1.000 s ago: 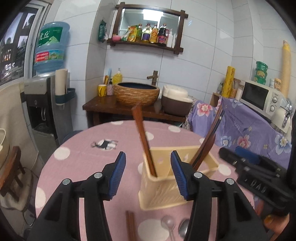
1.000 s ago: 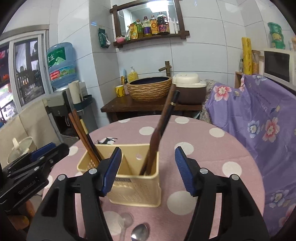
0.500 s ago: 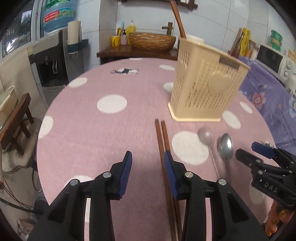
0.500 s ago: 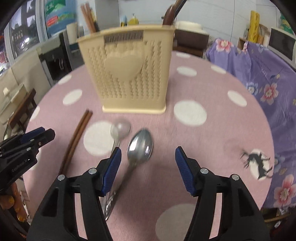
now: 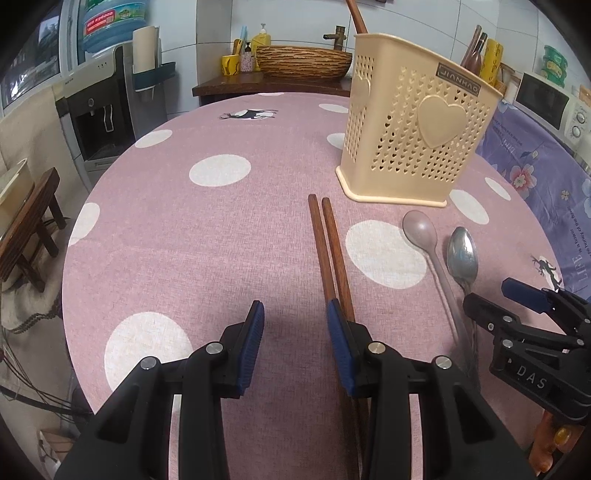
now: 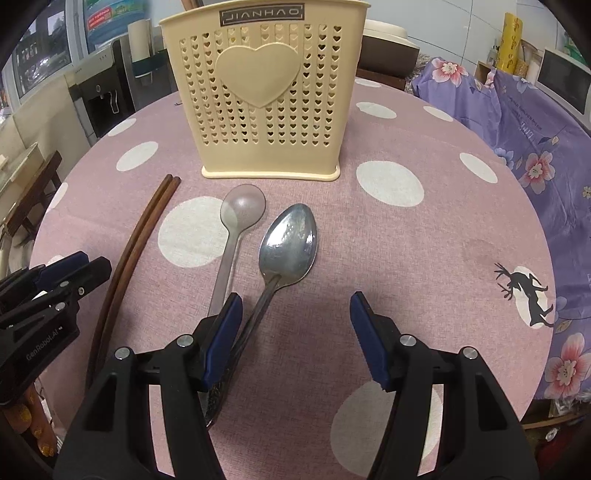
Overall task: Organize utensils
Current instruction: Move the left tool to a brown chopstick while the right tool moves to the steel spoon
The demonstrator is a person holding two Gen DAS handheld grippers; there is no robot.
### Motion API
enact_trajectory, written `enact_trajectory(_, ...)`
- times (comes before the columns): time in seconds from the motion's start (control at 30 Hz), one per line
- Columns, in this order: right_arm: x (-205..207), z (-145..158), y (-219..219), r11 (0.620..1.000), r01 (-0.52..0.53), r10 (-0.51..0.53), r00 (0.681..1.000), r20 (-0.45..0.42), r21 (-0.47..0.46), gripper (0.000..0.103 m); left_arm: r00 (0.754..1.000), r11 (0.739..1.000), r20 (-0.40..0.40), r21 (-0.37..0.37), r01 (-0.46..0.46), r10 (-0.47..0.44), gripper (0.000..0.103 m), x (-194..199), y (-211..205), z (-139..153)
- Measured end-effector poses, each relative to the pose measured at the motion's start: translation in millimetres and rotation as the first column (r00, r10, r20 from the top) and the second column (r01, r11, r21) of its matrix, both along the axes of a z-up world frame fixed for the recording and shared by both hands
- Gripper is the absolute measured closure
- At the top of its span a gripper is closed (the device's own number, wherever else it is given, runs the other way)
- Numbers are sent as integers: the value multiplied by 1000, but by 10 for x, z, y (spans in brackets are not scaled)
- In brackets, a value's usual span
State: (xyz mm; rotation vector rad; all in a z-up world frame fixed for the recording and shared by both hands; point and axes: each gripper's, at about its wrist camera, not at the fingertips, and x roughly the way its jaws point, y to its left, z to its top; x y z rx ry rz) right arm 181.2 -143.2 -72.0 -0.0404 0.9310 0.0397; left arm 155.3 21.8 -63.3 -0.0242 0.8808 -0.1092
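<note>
A pair of brown chopsticks (image 5: 328, 251) lies on the pink dotted tablecloth, its near end running under the right finger of my left gripper (image 5: 295, 325). That gripper is open and holds nothing. To the right lie a clear plastic spoon (image 5: 419, 229) and a metal spoon (image 5: 461, 254). In the right wrist view the metal spoon (image 6: 290, 243) has its handle passing beside the left finger of my right gripper (image 6: 295, 317), which is wide open and holds nothing. The plastic spoon (image 6: 242, 210) and chopsticks (image 6: 144, 236) lie left of it. The cream perforated utensil holder (image 6: 266, 92) stands behind, with wooden sticks (image 5: 356, 16) poking out.
The round table's edge (image 5: 74, 258) curves close on the left, with a wooden stool (image 5: 29, 221) and a water dispenser (image 5: 103, 103) beyond it. A purple floral cloth (image 6: 517, 129) and a microwave (image 5: 546, 103) are to the right. A wicker basin (image 5: 303, 61) sits on the sideboard behind.
Both grippers dropped from above the holder to just over the table in front of it and tilted downward. The left jaws narrowed. The utensils on the table stayed put.
</note>
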Motion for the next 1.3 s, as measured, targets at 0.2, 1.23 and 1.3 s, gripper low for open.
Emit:
enact_trajectory(0.2, -4, -22, 12, 1000, -2, 2, 1000, -9, -6, 42, 1000, 1000, -1, 3, 2, -2, 67, -17, -22, 4)
enact_trajectory(1.23, 123, -7, -739, 991, 101, -94, 993, -75, 89, 41, 1000, 1000, -23, 10, -15, 15, 69, 72, 126, -13)
enact_trajectory(1.3, 175, -10, -716, 990, 122, -116, 991, -68, 75, 41, 1000, 1000, -22, 7, -19, 20, 69, 107, 127, -15)
